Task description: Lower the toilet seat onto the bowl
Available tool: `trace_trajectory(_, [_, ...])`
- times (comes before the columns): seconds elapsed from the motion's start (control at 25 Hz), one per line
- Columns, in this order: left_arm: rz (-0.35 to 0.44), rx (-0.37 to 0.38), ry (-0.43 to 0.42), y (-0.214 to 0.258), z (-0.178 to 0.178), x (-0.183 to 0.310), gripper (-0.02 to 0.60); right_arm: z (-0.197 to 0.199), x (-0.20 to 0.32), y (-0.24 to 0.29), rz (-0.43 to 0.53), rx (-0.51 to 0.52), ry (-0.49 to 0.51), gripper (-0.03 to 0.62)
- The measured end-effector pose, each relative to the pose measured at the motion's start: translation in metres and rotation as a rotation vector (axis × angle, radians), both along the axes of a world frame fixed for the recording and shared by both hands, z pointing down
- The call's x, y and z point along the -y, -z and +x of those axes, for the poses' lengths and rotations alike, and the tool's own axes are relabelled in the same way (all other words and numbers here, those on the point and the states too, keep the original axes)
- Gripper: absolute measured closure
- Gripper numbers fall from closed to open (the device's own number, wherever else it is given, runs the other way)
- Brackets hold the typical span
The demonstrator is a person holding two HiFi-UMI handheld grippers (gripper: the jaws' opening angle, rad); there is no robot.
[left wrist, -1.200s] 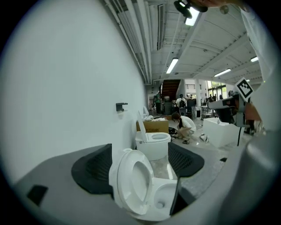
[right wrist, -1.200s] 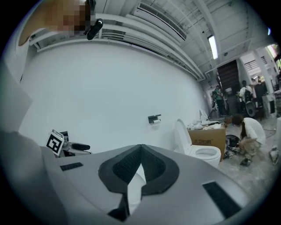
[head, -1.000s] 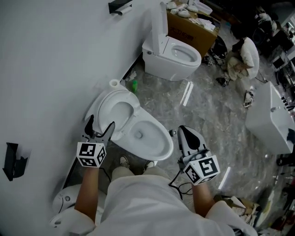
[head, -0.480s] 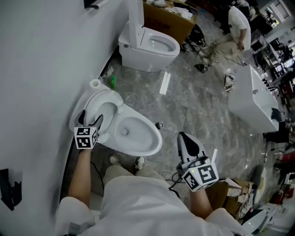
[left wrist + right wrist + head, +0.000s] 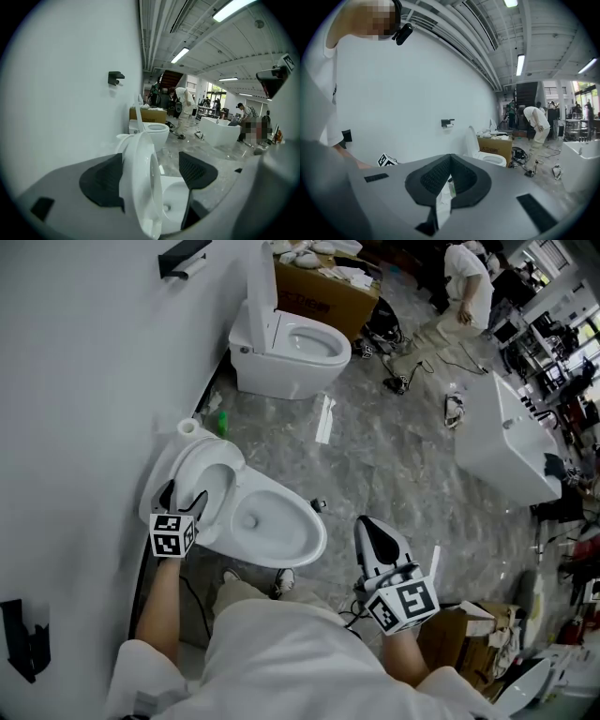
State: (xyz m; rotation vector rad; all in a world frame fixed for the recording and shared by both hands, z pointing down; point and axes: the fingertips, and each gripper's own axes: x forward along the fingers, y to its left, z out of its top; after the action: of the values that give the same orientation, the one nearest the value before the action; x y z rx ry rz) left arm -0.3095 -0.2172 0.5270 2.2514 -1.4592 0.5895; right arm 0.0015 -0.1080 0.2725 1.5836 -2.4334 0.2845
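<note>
Straddling toilet seat (image 5: pixel 136 164): left tongs (image 5: pixel 151 174)

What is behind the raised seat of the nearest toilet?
The white wall, and the wall-side pad of the left gripper, whose open jaws straddle the toilet seat. The seat covers part of that pad; any lid behind it cannot be made out.

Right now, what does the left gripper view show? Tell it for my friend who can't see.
A raised white toilet seat stands on edge between the open jaws of the left gripper, with the bowl beside it. A white wall fills the left side, and farther off are a second toilet with its lid up and some people.
</note>
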Motion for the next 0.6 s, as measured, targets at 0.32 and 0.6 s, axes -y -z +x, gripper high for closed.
trace_trajectory(0.32, [0.003, -0.003, -0.005, 0.006, 0.009, -0.003, 0.225, 0.010, -0.007, 0.000, 0.009, 0.025, -0.012, 0.597])
trace_trajectory(0.6, [0.017, 0.006, 0.008, 0.010, 0.018, -0.011, 0.325, 0.022, -0.017, -0.002, 0.009, 0.040, -0.028, 0.597])
